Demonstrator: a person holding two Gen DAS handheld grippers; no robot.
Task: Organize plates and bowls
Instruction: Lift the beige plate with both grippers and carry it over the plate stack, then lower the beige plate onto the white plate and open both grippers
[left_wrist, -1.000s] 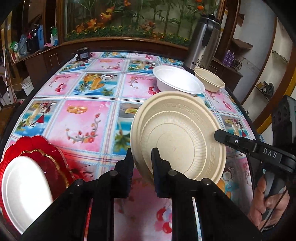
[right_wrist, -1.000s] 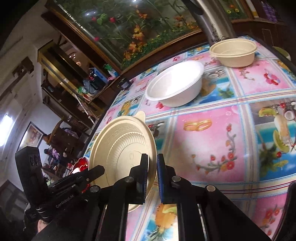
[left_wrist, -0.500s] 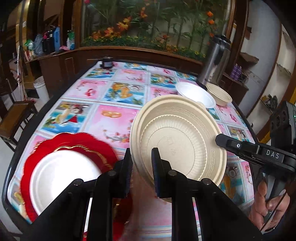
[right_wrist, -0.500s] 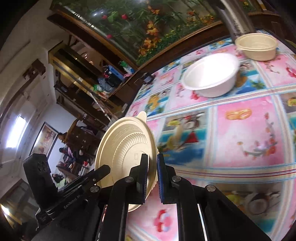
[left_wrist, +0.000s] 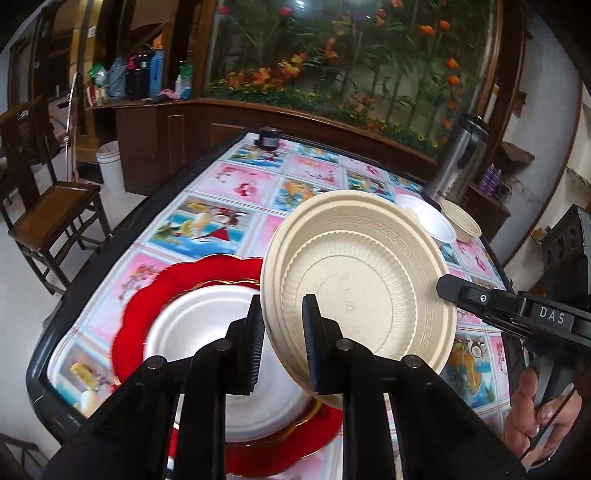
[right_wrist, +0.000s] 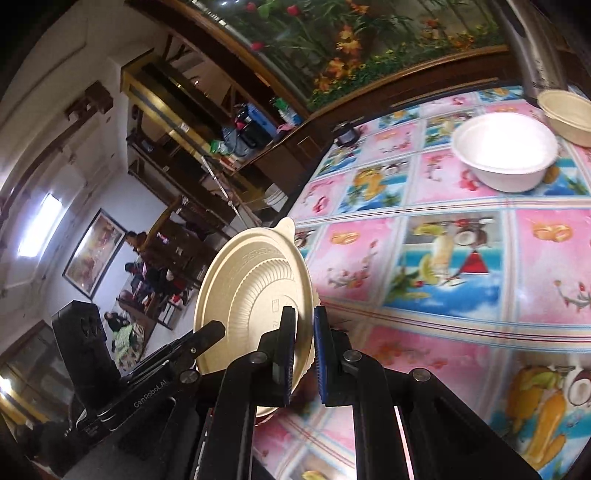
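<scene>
Left wrist view: the left gripper (left_wrist: 282, 343) is clamped on the near rim of a beige plate (left_wrist: 364, 280), which is held tilted in the air above the table (left_wrist: 207, 192) with its ribbed underside facing the camera. At the plate's right edge the right gripper (left_wrist: 448, 290), black and marked "DAS", pinches the rim, with a hand (left_wrist: 532, 413) on its handle below. Under and left of the beige plate lies a white plate (left_wrist: 195, 332) resting on a scalloped red plate (left_wrist: 147, 306) near the table's close corner. Beyond the beige plate, at the table's far right, a white bowl (left_wrist: 430, 221) stands just beside a beige bowl (left_wrist: 461, 221), with a steel thermos (left_wrist: 456, 158) behind them. A small dark jar (left_wrist: 269, 137) stands at the table's far edge, and a wooden chair (left_wrist: 40, 192) is off the table's left side. Right wrist view: the right gripper (right_wrist: 304, 347) is closed tight on the beige plate's (right_wrist: 251, 295) rim, the plate standing on edge, off the flowered tablecloth (right_wrist: 443, 258), with a small tab at its top. The left gripper (right_wrist: 212, 330) grips the plate's opposite edge at lower left. Far across the table from the plate sit the white bowl (right_wrist: 506, 155) and, beside it, the beige bowl (right_wrist: 569, 114).
</scene>
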